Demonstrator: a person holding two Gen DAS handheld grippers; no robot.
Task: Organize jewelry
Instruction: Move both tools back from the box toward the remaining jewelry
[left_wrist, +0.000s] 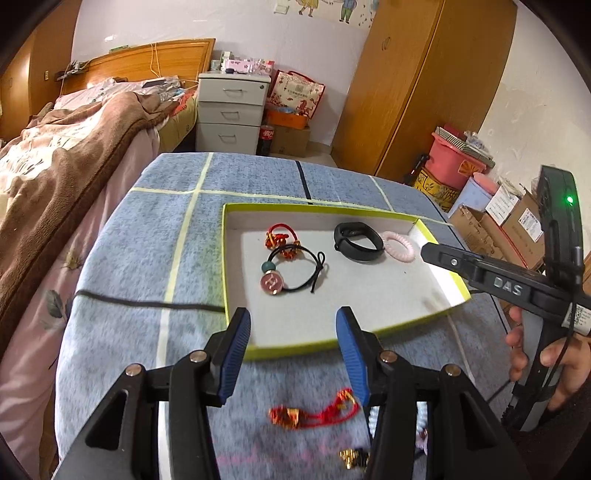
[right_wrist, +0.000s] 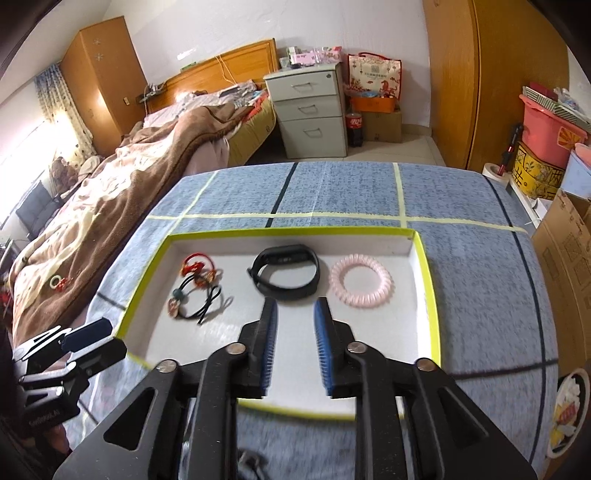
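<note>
A shallow green-rimmed box (left_wrist: 236, 210) (right_wrist: 430, 280) lies on the blue cloth. In it are a red knotted tie (left_wrist: 280, 236) (right_wrist: 194, 264), a black hair tie with a pink charm (left_wrist: 291, 271) (right_wrist: 195, 299), a black wristband (left_wrist: 358, 242) (right_wrist: 286, 273) and a pink spiral hair ring (left_wrist: 399, 245) (right_wrist: 362, 280). My left gripper (left_wrist: 293, 325) is open and empty above the box's near edge. A red cord bracelet (left_wrist: 314, 410) and a gold charm (left_wrist: 352, 458) lie on the cloth beneath it. My right gripper (right_wrist: 295, 312) is open and empty over the box, just short of the wristband; it also shows in the left wrist view (left_wrist: 430, 251).
The table's cloth (left_wrist: 155, 240) (right_wrist: 480, 295) borders a bed with a brown blanket (left_wrist: 74, 147) on the left. A grey drawer unit (right_wrist: 310, 110), a wardrobe (left_wrist: 424, 85) and cardboard boxes (right_wrist: 569, 266) stand beyond. A patterned dish (right_wrist: 569, 410) sits at the right edge.
</note>
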